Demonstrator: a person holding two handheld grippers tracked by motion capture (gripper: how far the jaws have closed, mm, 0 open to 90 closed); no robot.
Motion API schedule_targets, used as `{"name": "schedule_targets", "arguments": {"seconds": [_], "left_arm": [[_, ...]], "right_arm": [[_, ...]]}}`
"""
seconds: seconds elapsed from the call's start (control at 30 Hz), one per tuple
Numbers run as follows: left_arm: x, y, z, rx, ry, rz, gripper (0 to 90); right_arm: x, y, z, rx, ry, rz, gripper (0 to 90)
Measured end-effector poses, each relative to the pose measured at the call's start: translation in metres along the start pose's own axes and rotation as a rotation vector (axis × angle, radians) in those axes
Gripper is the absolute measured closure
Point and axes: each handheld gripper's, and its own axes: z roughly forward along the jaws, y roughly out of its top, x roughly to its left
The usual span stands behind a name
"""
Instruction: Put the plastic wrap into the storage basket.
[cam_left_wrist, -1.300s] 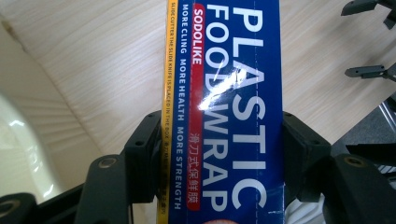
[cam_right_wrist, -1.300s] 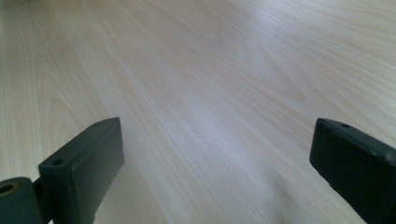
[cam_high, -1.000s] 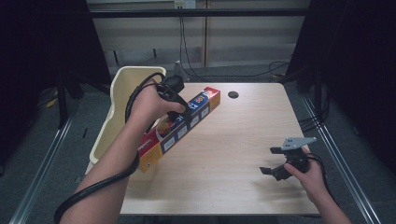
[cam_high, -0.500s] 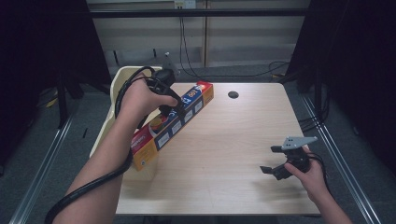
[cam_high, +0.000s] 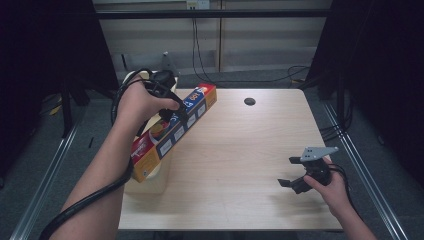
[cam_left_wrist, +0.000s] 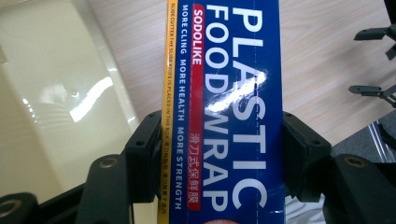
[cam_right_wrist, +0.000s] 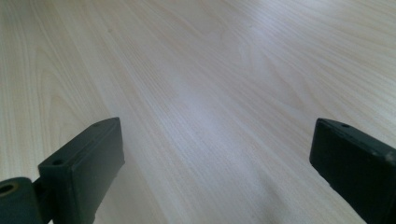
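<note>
Left tool (cam_left_wrist: 219, 154): jaws clamped across the width of a long plastic wrap box (cam_left_wrist: 224, 107), one jaw on each long edge, as seen in the left gripper view. The box face reads "PLASTIC FOOD WRAP" in white on blue, with a yellow strip along one side.

Box position, high view: the plastic wrap box (cam_high: 172, 131) is held by the left tool (cam_high: 170, 107) at about the 10 o'clock part of the surface (cam_high: 240, 165). It runs slantwise, its far end toward 1 o'clock over the wood, its near end toward 7 o'clock over a cream bin (cam_high: 150, 182) that stands at the left edge of the surface. Whether the box touches the bin cannot be told.

Right tool (cam_high: 295, 172): at about 4 o'clock, low over the surface, well apart from the box. In the right gripper view the right tool (cam_right_wrist: 215, 158) has its jaws wide apart with bare wood between them.

A small dark round hole (cam_high: 249, 101) sits near 12 o'clock.
</note>
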Motion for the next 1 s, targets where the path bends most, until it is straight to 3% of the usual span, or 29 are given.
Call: {"name": "schedule_targets", "arguments": {"seconds": [0.2,0.27,0.3,0.93,1.0], "left_arm": [[0.007,-0.003,-0.008,-0.007,0.016,-0.030,40.4],[0.008,-0.003,-0.009,-0.009,0.019,-0.024,40.4],[0.008,-0.003,-0.010,-0.019,0.019,-0.045,40.4],[0.024,-0.008,-0.034,-0.059,0.049,-0.091,40.5],[0.027,-0.009,-0.037,-0.063,0.044,-0.113,40.4]], "right_arm": [[0.001,0.000,0.000,-0.004,-0.006,-0.006,2.8],[0.001,0.000,0.000,-0.003,-0.005,-0.005,2.9],[0.001,0.000,0.000,-0.003,-0.006,-0.007,2.9],[0.004,0.002,0.001,0.006,0.005,-0.022,3.0],[0.004,0.002,0.001,0.005,0.002,-0.023,3.0]]}}
